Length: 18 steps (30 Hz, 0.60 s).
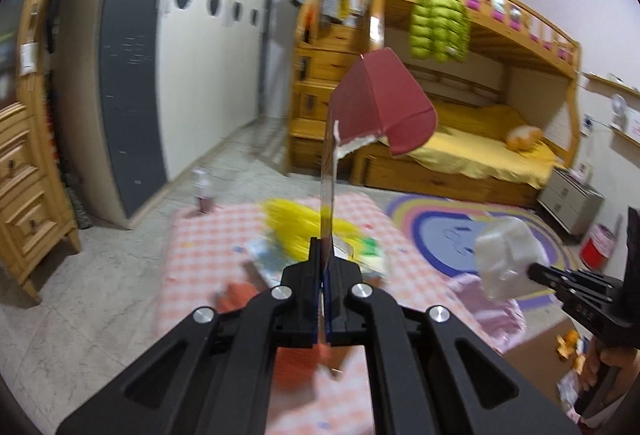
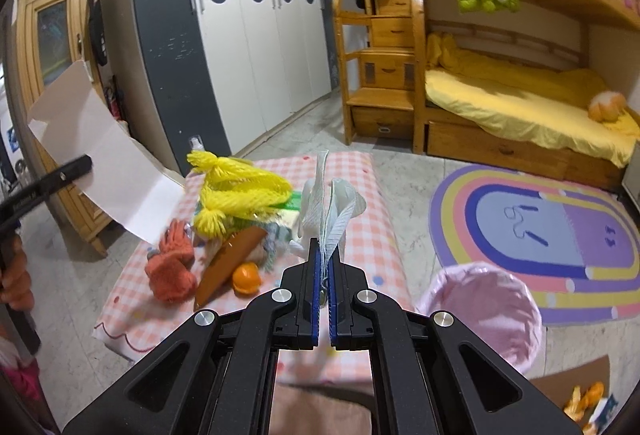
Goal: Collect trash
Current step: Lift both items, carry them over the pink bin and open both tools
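My left gripper (image 1: 325,249) is shut on a folded card (image 1: 380,99), dark red on one side, which stands up out of the jaws. In the right wrist view the same card (image 2: 104,155) shows its white back, with the left gripper (image 2: 86,162) at the far left. My right gripper (image 2: 325,253) is shut on a white foam net (image 2: 332,203); the left wrist view shows that gripper (image 1: 535,270) at the right with the white net (image 1: 508,255) in it. A pink-lined bin (image 2: 484,311) stands on the floor just right of the right gripper.
On a pink checked mat (image 2: 372,235) lie a yellow mesh net (image 2: 236,191), an orange glove (image 2: 172,267), a brown wrapper (image 2: 232,259) and orange peel (image 2: 246,277). A bottle (image 2: 196,145) stands behind it. A cardboard sheet (image 2: 560,383) with peels lies bottom right. Wardrobe, bunk bed and rug surround.
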Each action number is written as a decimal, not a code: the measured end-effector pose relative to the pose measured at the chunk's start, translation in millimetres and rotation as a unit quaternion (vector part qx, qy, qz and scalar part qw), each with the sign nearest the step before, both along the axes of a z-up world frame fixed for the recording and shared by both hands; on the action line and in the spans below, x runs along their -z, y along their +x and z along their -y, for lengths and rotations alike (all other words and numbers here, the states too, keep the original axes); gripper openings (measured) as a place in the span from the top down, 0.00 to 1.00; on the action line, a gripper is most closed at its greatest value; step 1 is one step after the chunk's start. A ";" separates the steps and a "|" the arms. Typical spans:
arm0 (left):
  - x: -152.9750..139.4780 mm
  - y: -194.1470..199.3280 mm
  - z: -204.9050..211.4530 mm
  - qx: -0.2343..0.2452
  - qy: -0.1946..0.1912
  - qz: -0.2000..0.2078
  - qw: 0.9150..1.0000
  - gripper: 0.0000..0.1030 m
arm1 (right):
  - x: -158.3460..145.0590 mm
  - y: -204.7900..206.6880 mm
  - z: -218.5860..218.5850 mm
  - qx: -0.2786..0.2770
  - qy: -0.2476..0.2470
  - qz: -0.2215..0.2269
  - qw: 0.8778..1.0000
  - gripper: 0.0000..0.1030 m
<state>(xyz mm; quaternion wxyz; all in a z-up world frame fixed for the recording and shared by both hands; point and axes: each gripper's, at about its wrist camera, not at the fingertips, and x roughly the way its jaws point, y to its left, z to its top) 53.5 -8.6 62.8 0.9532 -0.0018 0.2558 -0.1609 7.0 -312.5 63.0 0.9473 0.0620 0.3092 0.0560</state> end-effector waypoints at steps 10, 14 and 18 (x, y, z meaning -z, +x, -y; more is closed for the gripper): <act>35.3 -11.3 94.4 0.110 0.000 -0.030 0.993 1.00 | 30.0 -33.2 52.7 0.072 0.021 -0.030 0.997 0.97; 52.0 -10.7 136.6 0.151 0.013 -0.040 0.988 1.00 | 44.9 -43.2 80.5 0.109 0.030 -0.040 0.993 0.97; 65.0 -4.8 177.6 0.185 0.026 -0.047 0.981 1.00 | 60.5 -47.6 106.3 0.144 0.028 -0.051 0.988 0.97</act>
